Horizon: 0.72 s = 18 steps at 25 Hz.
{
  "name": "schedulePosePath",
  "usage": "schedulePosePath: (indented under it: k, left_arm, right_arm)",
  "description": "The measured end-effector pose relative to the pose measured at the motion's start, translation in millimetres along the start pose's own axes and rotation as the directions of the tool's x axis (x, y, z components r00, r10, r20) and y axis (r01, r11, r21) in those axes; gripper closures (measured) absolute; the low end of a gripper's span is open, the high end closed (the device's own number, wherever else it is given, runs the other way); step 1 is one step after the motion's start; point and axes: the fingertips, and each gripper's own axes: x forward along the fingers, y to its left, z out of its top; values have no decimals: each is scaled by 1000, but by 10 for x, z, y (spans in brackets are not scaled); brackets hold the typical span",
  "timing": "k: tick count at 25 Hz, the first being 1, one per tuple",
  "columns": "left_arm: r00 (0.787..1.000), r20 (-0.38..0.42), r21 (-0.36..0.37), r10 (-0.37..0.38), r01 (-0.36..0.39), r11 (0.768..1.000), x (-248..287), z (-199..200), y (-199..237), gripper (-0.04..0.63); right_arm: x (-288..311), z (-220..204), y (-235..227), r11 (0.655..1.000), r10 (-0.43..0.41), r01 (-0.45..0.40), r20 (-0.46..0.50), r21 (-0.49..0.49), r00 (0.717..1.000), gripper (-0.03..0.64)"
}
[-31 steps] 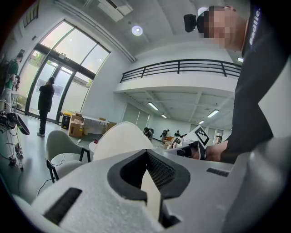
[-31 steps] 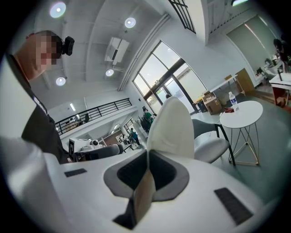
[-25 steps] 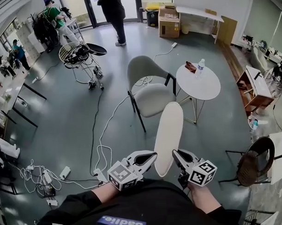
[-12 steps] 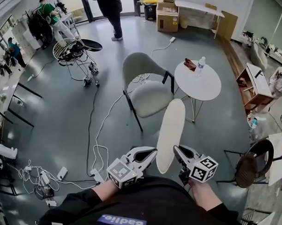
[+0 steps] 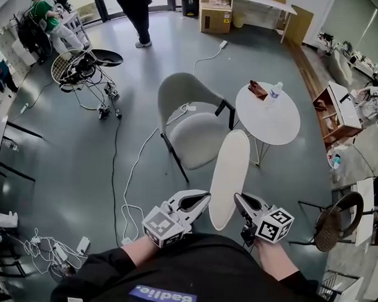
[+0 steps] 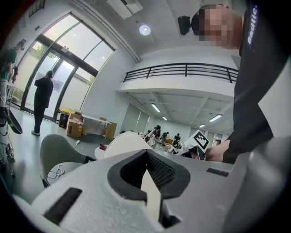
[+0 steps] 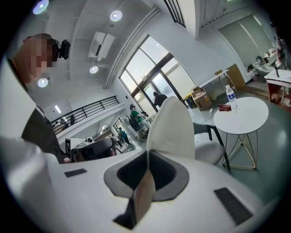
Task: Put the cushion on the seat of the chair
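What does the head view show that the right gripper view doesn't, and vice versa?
Head view only: the white cables on the floor at left and the wicker chair at right.
Right gripper view only: the right gripper seen close up, its jaws shut on the edge of the cushion, plus the ceiling lights and the balcony railing.
Both: the cushion, the grey chair with its seat bare, the round table and the bottle on it.

One cushion (image 5: 230, 177), one grey chair (image 5: 199, 136), one round white table (image 5: 276, 122), one water bottle (image 5: 274, 92)
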Motion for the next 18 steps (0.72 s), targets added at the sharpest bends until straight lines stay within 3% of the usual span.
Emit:
schedulePosePath:
  k: [6, 11, 18]
  left_arm:
    - [1000, -10, 2, -25, 25, 1000, 21, 231, 699, 580]
    - [998, 8, -19, -70, 70, 997, 40, 346, 982, 580]
    - [999, -42, -25, 1, -2, 1000, 57, 282, 1372, 580]
  right_arm:
    - [540, 229, -160, 998, -54, 54, -1, 31, 999, 577]
    - [912, 376, -267, 995, -84, 83, 7, 47, 996, 578]
    - [1236, 438, -439, 993, -85, 84, 15, 85, 996, 577]
